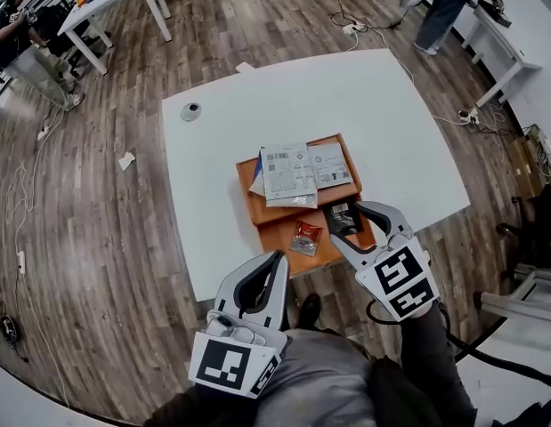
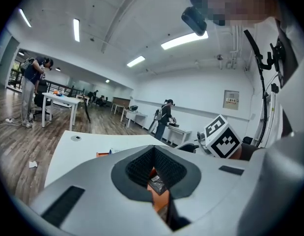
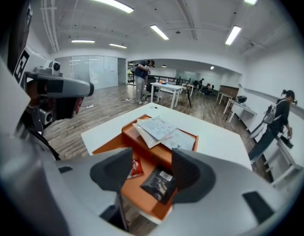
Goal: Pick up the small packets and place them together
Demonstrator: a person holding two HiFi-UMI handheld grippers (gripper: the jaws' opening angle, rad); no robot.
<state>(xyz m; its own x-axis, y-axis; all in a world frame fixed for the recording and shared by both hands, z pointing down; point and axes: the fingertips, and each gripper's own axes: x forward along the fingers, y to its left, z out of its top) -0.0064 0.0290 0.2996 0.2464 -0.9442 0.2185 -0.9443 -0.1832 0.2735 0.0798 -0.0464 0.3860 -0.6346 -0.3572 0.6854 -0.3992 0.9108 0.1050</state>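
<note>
One white table (image 1: 257, 105) carries an orange tray (image 1: 273, 223) right at its near edge, and the tray seems to hang over that edge a little. That is our main worry: a downward push on the near end could tip or shove it off the table.

Sheets (image 1: 288, 174) lie stacked on the tray's raised far part. A careless sweep could drag them down onto the packets.

Our right gripper (image 1: 349, 221) hovers over the tray's low near part with its fingers spread and nothing pinched. Our left gripper (image 1: 277, 258) hangs just short of the table with its fingers pressed together, empty. If we reach with it like that, it can only nudge a packet away.

Both small packets lie flat on the low part, near each other but apart. The black packet (image 3: 159, 182) lies under the right fingers, and the red packet (image 1: 305, 237) lies beside it on the left. Being thin and flat, they could slip out from under the fingertips, or the fingers could jam on the tray floor or wall before they close.
</note>
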